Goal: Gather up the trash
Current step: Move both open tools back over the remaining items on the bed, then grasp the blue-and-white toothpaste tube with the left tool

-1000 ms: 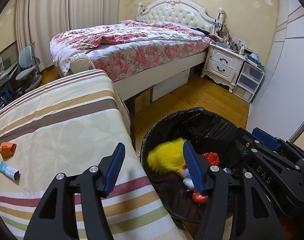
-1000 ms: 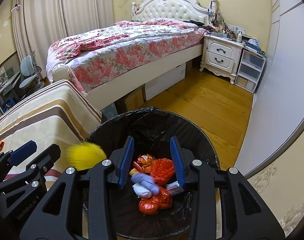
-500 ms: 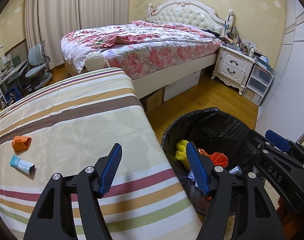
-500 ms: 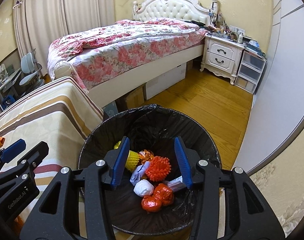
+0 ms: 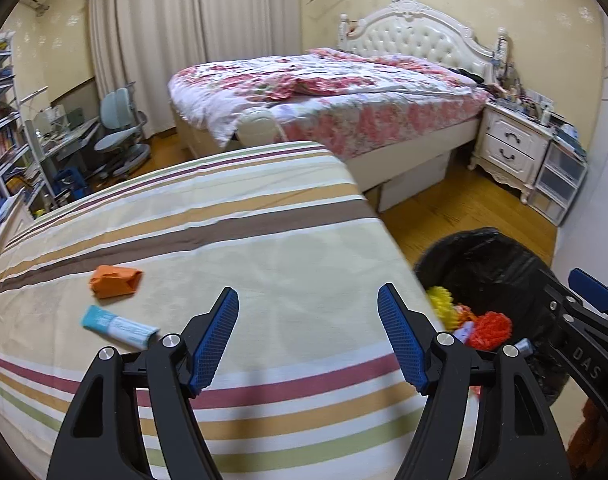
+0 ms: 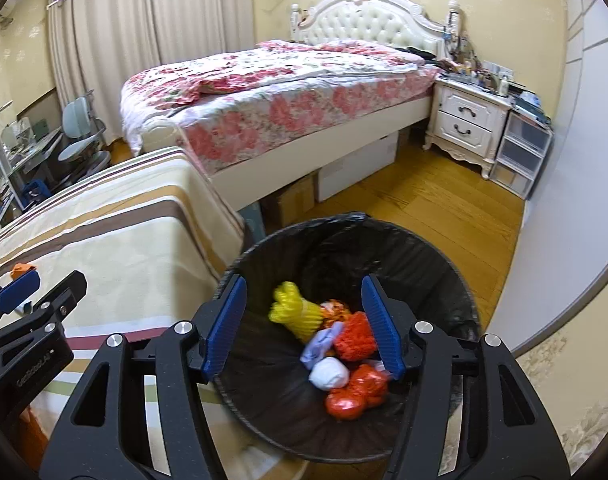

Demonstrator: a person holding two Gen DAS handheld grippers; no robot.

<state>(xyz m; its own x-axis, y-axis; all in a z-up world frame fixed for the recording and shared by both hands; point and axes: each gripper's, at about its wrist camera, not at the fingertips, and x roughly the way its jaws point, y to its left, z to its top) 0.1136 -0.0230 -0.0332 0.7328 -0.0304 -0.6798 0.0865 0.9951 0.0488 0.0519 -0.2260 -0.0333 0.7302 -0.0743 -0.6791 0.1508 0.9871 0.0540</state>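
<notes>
Left wrist view now looks mostly across the striped bed rather than down into the trash bin, which has slid to the right edge of the picture; a second ago the bin filled the middle and a yellow bundle was falling between the fingers. That yellow bundle now lies inside the bin with the other scraps (an orange pompom, a white ball, red crumpled pieces). The left gripper has nothing between its jaws, which stand well apart and are opening wider. The right gripper hangs over the bin's mouth, its jaws also parting from a much narrower gap, and they too are empty. Both drops look finished, so I judge the next round of collecting has begun. Two pieces remain on the striped bed, toward its left edge: an orange folded wrapper and, just nearer the camera, a small teal-and-white tube. The left gripper is the one turned their way and seems the likelier to fetch them.
</notes>
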